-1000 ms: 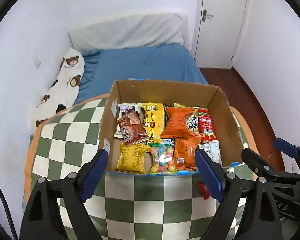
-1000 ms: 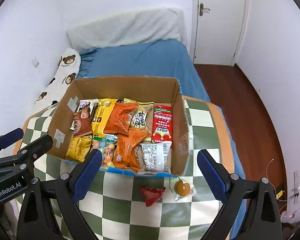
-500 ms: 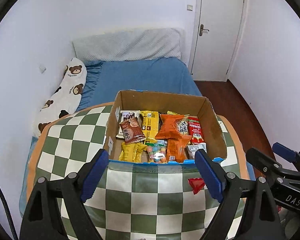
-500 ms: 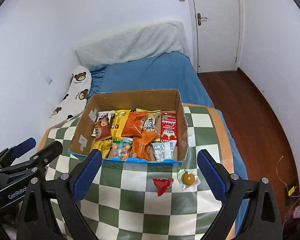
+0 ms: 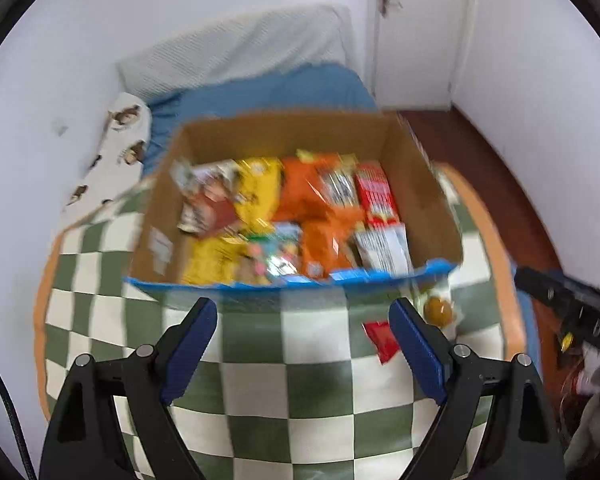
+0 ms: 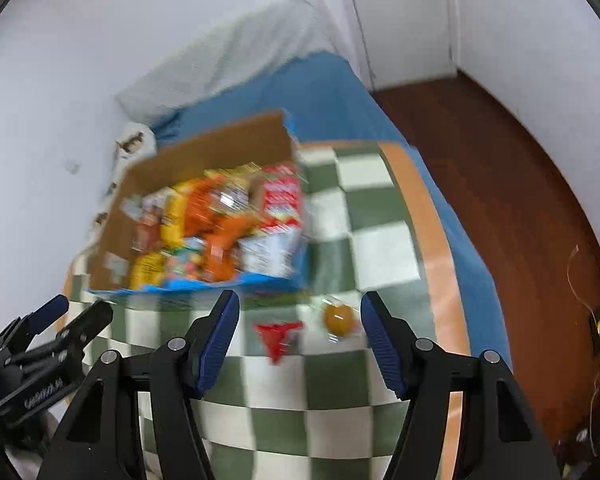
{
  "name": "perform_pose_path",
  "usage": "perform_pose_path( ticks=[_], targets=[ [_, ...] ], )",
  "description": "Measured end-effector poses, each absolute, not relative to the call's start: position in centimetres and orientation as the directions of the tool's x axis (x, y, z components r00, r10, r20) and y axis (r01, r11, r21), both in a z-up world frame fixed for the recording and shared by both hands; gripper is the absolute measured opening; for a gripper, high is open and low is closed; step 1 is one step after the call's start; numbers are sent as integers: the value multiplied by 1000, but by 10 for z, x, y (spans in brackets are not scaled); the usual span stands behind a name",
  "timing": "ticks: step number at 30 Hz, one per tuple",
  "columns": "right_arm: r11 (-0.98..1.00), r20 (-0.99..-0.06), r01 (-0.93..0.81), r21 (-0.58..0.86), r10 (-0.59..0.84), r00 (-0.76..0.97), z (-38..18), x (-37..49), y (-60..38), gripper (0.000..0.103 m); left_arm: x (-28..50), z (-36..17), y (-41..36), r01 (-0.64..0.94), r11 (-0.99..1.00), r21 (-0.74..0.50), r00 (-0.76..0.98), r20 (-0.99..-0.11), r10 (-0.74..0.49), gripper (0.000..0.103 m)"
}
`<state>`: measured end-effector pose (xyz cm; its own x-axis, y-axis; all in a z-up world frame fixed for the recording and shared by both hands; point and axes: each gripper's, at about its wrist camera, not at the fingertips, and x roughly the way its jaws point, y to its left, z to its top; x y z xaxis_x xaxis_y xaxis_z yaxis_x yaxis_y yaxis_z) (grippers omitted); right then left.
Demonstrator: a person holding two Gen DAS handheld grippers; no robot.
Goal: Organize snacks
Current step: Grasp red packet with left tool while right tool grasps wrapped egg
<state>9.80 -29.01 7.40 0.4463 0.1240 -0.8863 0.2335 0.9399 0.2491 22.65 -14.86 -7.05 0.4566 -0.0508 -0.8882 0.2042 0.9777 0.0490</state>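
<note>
- left gripper (image 5: 302,326): jaws wide apart, empty
- right gripper (image 6: 300,322): jaws closing, nothing pinched; crinkly red packet (image 6: 278,336) and round orange candy (image 6: 338,319) lie between them, by the cardboard box (image 6: 204,152) on the checkered cloth (image 6: 340,412)

On the table (image 6: 384,240): a box (image 5: 420,184) full of snack packets (image 5: 300,216), toward the far side. Just before the box's near right corner, two loose snacks: a wrapper (image 6: 278,336) left, a round sweet (image 6: 338,319) right. Behind the table, a bed (image 5: 284,88); a door (image 5: 416,28) beyond.
</note>
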Motion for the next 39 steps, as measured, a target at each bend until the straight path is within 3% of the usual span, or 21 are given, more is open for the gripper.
perform_pose_path(
  ticks=[6, 12, 14, 15, 25, 29, 39],
  targets=[
    [898, -922, 313, 311, 204, 330, -4, 111, -339, 67, 245, -157, -206, 362, 932, -16, 255, -960, -116, 88],
    [880, -920, 317, 355, 268, 287, -47, 120, -357, 70, 256, -221, -247, 442, 894, -69, 117, -984, -134, 88],
    [881, -917, 300, 365, 286, 276, -56, 125, -355, 71, 254, -231, -248, 445, 893, -66, 129, -982, -137, 68],
    [881, -916, 291, 373, 300, 267, -61, 128, -354, 71, 253, -234, -246, 443, 894, -65, 130, -982, -136, 52],
    [930, -940, 153, 333, 315, 132, -112, 167, -307, 71, 227, -229, -165, 251, 965, -79, 137, -984, -116, 51],
    [971, -974, 119, 210, 196, 118, -123, 167, -287, 56, 217, -231, -127, 152, 984, -95, 109, -988, -112, 51],
    [952, -960, 136, 276, 266, 87, -126, 104, -243, 55, 199, -232, -91, 56, 990, -128, 98, -986, -133, 50]
  ],
)
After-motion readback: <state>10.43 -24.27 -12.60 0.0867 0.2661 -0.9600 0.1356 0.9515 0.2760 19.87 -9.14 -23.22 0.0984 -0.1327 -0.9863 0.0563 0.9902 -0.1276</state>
